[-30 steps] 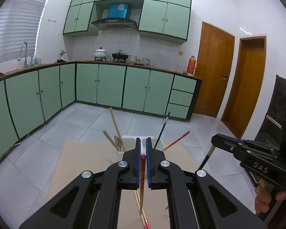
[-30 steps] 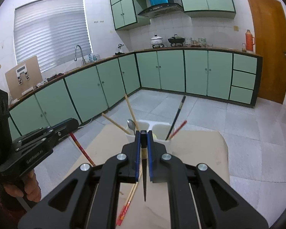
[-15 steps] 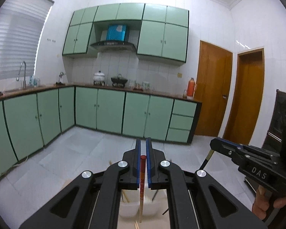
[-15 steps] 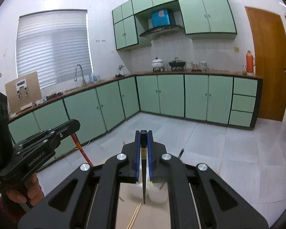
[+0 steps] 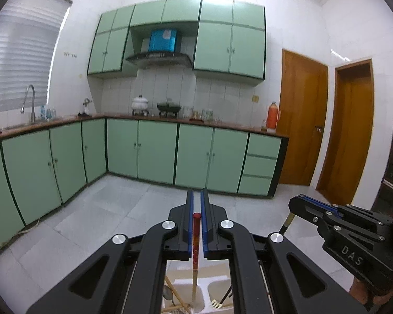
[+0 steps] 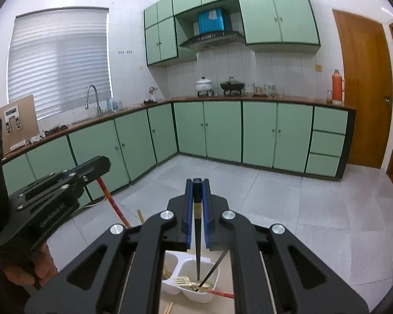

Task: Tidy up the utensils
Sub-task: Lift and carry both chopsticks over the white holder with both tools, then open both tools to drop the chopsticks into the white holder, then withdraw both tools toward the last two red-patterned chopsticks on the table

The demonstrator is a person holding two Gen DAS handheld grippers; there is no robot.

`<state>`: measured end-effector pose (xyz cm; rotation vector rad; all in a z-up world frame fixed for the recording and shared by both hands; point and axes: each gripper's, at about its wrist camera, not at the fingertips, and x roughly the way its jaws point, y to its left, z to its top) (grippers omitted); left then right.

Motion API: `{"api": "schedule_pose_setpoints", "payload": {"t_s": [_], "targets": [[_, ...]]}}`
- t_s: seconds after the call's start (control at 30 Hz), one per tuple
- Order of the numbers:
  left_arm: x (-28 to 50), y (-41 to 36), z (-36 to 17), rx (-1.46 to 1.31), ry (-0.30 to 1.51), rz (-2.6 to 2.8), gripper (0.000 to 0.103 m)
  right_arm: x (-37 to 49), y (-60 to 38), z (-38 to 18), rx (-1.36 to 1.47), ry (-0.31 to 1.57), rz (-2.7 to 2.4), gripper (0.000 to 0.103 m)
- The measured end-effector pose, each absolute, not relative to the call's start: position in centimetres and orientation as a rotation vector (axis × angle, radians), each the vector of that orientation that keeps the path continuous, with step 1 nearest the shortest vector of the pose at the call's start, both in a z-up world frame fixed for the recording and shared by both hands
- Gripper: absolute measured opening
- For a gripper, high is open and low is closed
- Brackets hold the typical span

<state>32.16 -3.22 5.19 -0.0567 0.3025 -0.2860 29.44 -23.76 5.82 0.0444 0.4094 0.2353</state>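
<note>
My left gripper (image 5: 196, 204) is shut on a red-topped chopstick (image 5: 196, 246) that hangs upright over a white two-compartment utensil holder (image 5: 217, 281). My right gripper (image 6: 197, 191) is shut on a black chopstick (image 6: 197, 248) that points down into the right compartment of the holder (image 6: 212, 267). The holder has a gold fork (image 6: 183, 280), a black chopstick and wooden chopsticks in it. The right gripper also shows in the left wrist view (image 5: 298, 204), and the left gripper in the right wrist view (image 6: 102, 162).
The holder stands on a brown table (image 6: 222, 306) with loose chopsticks (image 6: 168, 308) lying in front of it. Green cabinets (image 5: 157, 151), a tiled floor and two wooden doors (image 5: 301, 120) lie beyond.
Both grippers have risen and tipped, each still holding its chopstick. The holder has dropped to the bottom of both views and now sits right under the chopstick tips.
</note>
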Motion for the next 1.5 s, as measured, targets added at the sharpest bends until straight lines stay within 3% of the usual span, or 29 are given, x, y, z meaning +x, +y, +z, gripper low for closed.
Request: {"api": "schedule_pose_setpoints", "payload": {"t_s": [0.37,0.43,0.5,0.63,0.7,0.8,0.9,1.07,1.2,1.5], "targets": [[35.4,-3.7,-1.0,-0.044,0.470,-0.276,0.005,30.5,-22.8,0.4,0.046,0.526,0.237,0.007],[35.2,-3.5,-1.1,-0.048,0.477,-0.274,0.011,30.4,-23.0,0.1,0.047,0.528,0.224,0.011],[34.8,-3.3,-0.6,-0.056,0.467,-0.269,0.035,30.0,-23.2,0.4,0.051,0.518,0.207,0.026],[32.7,-2.3,1.5,-0.075,0.405,-0.268,0.044,27.7,-24.9,2.7,0.057,0.428,0.141,0.043],[30.8,-1.7,2.8,-0.081,0.362,-0.256,0.052,26.0,-25.7,3.9,0.049,0.376,0.098,0.060],[28.2,-1.0,3.9,-0.073,0.314,-0.245,0.060,23.1,-26.9,5.1,0.056,0.296,0.057,0.077],[25.0,-0.7,4.3,-0.055,0.271,-0.226,0.067,20.0,-27.4,5.4,0.038,0.245,0.017,0.088],[20.7,-0.5,3.7,-0.058,0.243,-0.216,0.078,15.8,-27.7,3.8,0.010,0.217,-0.006,0.097],[18.1,-0.6,1.8,-0.043,0.262,-0.207,0.084,13.2,-27.5,1.7,0.018,0.233,-0.007,0.098],[15.1,-0.6,-4.4,-0.021,0.419,-0.203,0.086,11.0,-26.0,-3.4,0.043,0.369,0.026,0.098]]}}
